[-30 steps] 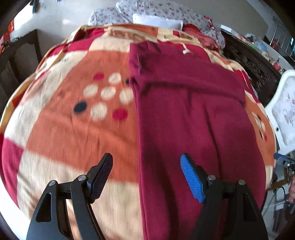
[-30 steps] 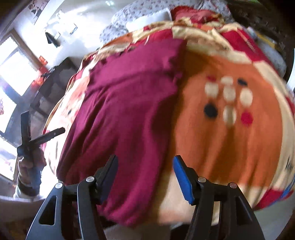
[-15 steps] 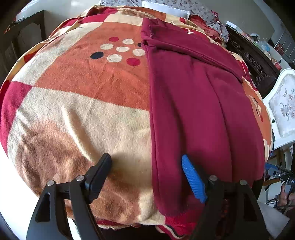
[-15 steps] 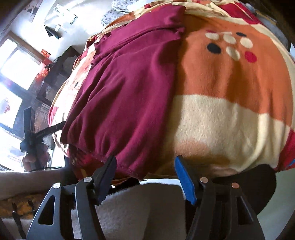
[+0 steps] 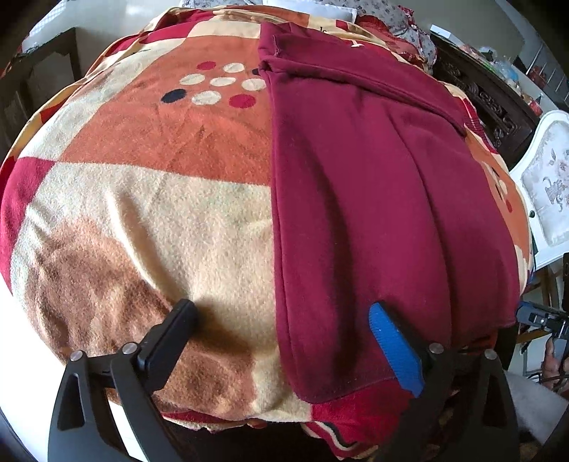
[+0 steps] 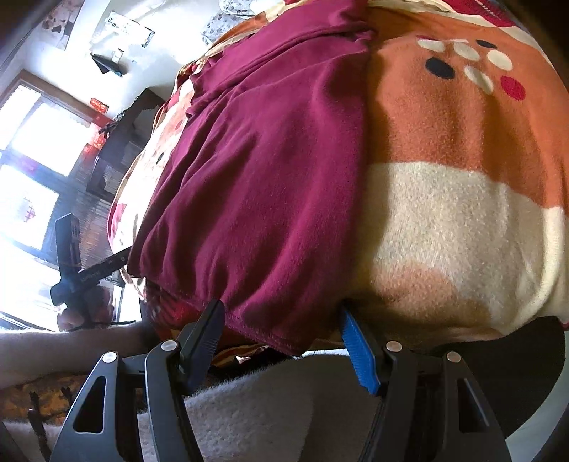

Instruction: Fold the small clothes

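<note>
Bright windows were seen at left | dark carved furniture by a white cushioned chair | pale wall was lit.

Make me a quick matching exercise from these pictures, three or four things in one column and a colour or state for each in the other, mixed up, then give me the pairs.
Things:
1. garment
2. blanket
3. left gripper
4. chair

Descriptions:
A. white
B. open, holding nothing
C. dark red, lying flat
D. orange and cream with dots

Pairs: 1-C, 2-D, 3-B, 4-A
</note>
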Demonstrator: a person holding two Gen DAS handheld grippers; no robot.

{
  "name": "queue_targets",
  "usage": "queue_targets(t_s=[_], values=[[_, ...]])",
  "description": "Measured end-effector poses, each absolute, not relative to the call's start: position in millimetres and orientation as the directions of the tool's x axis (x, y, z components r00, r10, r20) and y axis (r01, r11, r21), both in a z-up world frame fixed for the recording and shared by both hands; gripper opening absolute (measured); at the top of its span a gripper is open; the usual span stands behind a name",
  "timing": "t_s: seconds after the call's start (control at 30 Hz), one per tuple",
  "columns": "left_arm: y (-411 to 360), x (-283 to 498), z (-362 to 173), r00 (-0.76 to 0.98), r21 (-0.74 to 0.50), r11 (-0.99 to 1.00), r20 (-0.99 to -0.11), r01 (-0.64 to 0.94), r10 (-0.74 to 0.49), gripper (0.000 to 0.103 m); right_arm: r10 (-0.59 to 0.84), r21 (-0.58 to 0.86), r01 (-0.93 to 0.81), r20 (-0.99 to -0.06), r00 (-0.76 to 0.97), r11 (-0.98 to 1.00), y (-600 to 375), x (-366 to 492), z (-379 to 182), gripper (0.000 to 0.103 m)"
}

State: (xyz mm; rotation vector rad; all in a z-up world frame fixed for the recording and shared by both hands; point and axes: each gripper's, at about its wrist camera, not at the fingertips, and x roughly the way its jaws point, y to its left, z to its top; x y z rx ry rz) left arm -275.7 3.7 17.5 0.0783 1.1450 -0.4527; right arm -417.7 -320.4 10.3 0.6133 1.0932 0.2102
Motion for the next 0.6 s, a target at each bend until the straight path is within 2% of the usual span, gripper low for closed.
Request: queue_targets(t_s=[0.47, 0.6], values=[[-1.1, -277.0, 16.1, 0.318, -0.151, 0.916, -0.906, 0.371, -0.278, 0.1, 0.451, 0.56, 0.105, -0.752, 0.48, 0.822, -314.9, -414.7, 15.4, 0.07], [-1.4, -277.1, 15.2, 0.318, -0.149, 0.918, -0.907, 0.367, -0.274, 0.1, 0.433, 0.544, 0.102, -0.755, 0.492, 0.833, -313.9, -411.8, 13.0, 0.065]])
